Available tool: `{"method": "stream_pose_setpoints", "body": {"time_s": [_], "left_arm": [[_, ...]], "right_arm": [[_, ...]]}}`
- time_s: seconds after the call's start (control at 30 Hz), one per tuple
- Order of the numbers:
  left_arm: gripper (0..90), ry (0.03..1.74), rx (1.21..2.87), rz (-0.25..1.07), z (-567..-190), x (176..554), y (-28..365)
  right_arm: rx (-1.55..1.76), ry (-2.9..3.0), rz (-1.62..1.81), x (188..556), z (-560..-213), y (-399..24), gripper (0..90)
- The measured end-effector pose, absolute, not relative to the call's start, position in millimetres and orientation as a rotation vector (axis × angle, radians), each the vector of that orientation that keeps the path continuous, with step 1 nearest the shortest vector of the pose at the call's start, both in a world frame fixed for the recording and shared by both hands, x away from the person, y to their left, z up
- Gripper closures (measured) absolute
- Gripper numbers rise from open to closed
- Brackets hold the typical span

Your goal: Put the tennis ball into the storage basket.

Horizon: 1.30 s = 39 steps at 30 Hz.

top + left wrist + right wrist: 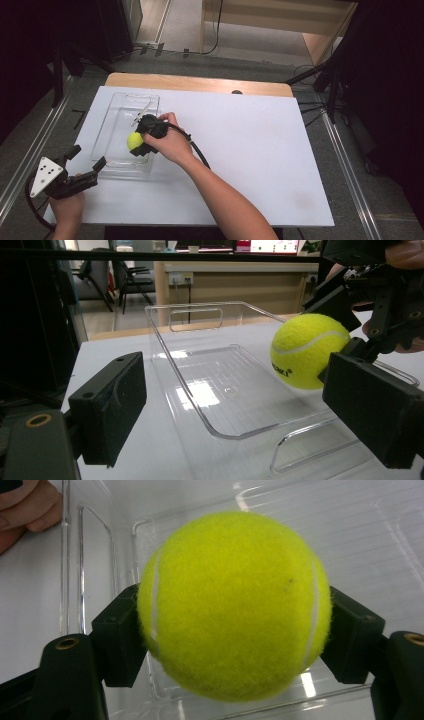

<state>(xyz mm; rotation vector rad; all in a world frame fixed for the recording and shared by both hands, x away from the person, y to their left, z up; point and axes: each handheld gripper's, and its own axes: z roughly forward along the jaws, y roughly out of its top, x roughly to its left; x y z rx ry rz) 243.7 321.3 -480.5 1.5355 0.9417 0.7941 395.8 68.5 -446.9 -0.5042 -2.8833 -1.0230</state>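
A yellow tennis ball [133, 140] hangs above the near part of a clear plastic tray [116, 107] on the left of the white table. My right gripper [136, 144] is shut on it, one black pad on each side of the ball [234, 605]. In the right gripper view the tray floor [380, 530] lies below the ball. My left gripper [89, 157] stands open off the tray's near left corner, with nothing between its pads. In the left gripper view its jaws [240, 410] frame the tray [220, 370], with the ball [307, 351] and the right gripper [370, 305] at the right.
The white tabletop [250, 150] stretches bare to the right of the tray, with a wooden edge [200, 82] at the back. The right forearm [225, 200] crosses the near middle. Dark stands and cables [325, 95] surround the table. Fingers of a hand [25, 510] show beside the tray.
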Motion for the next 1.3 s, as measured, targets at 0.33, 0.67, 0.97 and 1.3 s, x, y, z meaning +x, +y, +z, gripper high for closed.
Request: {"method": "stream_pose_setpoints", "body": {"time_s": [0.33,0.67,0.97,1.3], "left_arm": [[11.1,0.940,1.539,0.795,-480.4,243.7,321.4],[11.1,0.940,1.539,0.795,-480.3,243.7,321.4],[11.1,0.940,1.539,0.795,-480.3,243.7,321.0],[11.1,0.942,1.547,0.797,-480.2,243.5,320.5]], "right_arm": [[-0.444,-2.925,-0.974,391.9,-446.4,70.0,22.8],[-0.412,-2.905,-1.045,389.7,-440.6,66.4,10.8],[-0.448,-2.897,-1.144,389.8,-430.6,50.4,3.4],[-0.546,-2.890,-1.195,386.2,-430.9,23.5,0.7]]}}
